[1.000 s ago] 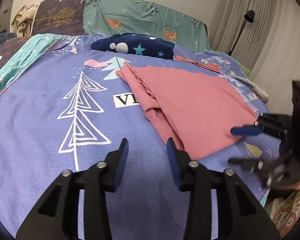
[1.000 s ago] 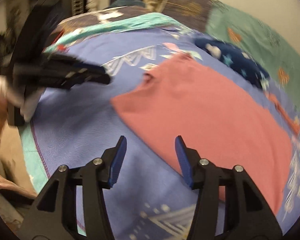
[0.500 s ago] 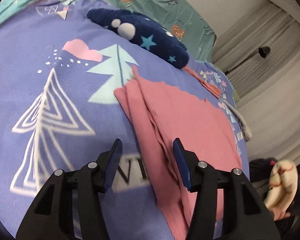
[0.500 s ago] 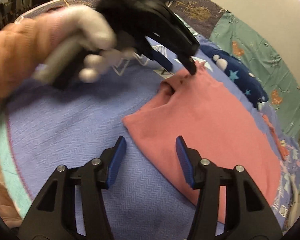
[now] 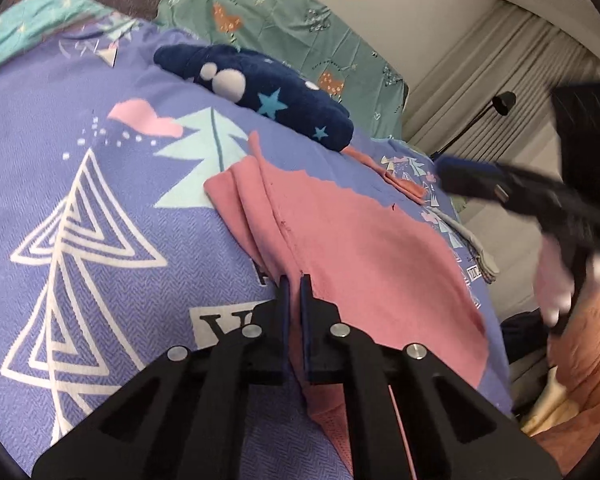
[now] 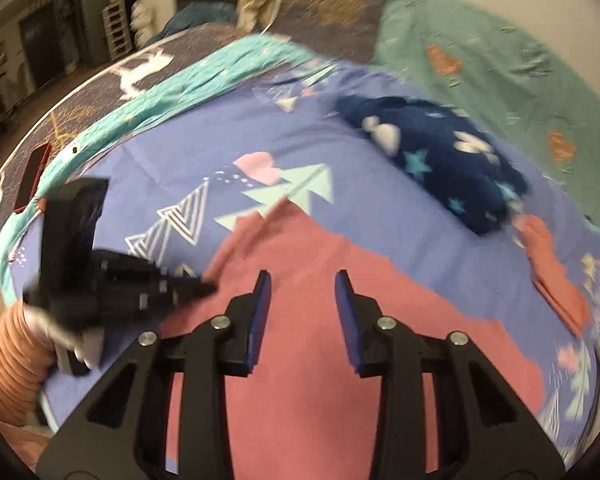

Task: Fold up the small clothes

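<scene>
A pink garment point(image 5: 364, 248) lies partly folded on a purple bedspread point(image 5: 100, 220) with tree prints. My left gripper point(image 5: 295, 280) is shut on the pink garment's left folded edge, with cloth pinched between its blue pads. It also shows in the right wrist view point(image 6: 204, 286), at the garment's left edge. My right gripper point(image 6: 302, 280) is open and hovers over the middle of the pink garment point(image 6: 380, 292). It appears blurred at the right of the left wrist view point(image 5: 452, 168).
A navy star-print fleece item point(image 5: 260, 92) lies behind the garment. A small folded coral piece point(image 6: 552, 276) lies at the right. Teal pillows point(image 5: 300, 28) stand at the bed's head. A red phone point(image 6: 32, 178) sits on the bed's left edge.
My left gripper moved forward onto the garment's left edge and shut on it. My right gripper moved in over the garment's middle and stayed open.
</scene>
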`<action>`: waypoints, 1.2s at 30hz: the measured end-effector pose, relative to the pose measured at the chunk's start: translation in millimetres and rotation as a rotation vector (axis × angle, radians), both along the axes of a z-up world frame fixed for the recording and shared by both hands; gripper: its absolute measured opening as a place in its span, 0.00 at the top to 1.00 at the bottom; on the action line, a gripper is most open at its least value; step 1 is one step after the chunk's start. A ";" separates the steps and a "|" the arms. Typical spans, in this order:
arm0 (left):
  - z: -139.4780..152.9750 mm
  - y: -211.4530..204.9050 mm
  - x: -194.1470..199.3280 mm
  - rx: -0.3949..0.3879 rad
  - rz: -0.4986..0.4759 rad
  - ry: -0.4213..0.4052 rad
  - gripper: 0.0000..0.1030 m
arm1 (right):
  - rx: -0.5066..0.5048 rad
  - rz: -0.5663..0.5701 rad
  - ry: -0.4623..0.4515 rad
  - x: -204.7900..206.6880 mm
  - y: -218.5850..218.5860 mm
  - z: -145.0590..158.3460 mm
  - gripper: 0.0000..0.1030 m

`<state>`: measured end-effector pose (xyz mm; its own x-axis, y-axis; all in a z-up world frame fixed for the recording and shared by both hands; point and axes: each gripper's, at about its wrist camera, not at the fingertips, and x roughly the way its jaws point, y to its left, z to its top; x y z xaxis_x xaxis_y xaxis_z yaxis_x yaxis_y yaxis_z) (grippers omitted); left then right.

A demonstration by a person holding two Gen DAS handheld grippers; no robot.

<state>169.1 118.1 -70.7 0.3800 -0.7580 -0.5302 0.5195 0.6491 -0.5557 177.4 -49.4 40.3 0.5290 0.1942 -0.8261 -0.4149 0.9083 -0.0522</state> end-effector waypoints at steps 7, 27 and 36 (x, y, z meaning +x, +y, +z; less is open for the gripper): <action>-1.8 4.0 2.4 -0.020 -0.011 0.002 0.96 | -0.061 0.154 0.176 65.5 70.5 -35.6 0.54; -10.1 7.8 -7.9 0.047 -0.025 0.040 0.83 | 0.110 -0.001 0.046 59.7 32.8 -34.1 0.66; -14.1 14.2 -6.6 0.000 -0.017 0.076 0.89 | -0.021 0.065 -0.092 -100.5 -5.0 -45.6 0.59</action>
<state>162.5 132.3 -84.8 0.3260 -0.7641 -0.5567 0.4866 0.6405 -0.5941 76.9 -54.4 -5.3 0.5896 0.2133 -0.7790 -0.4651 0.8782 -0.1116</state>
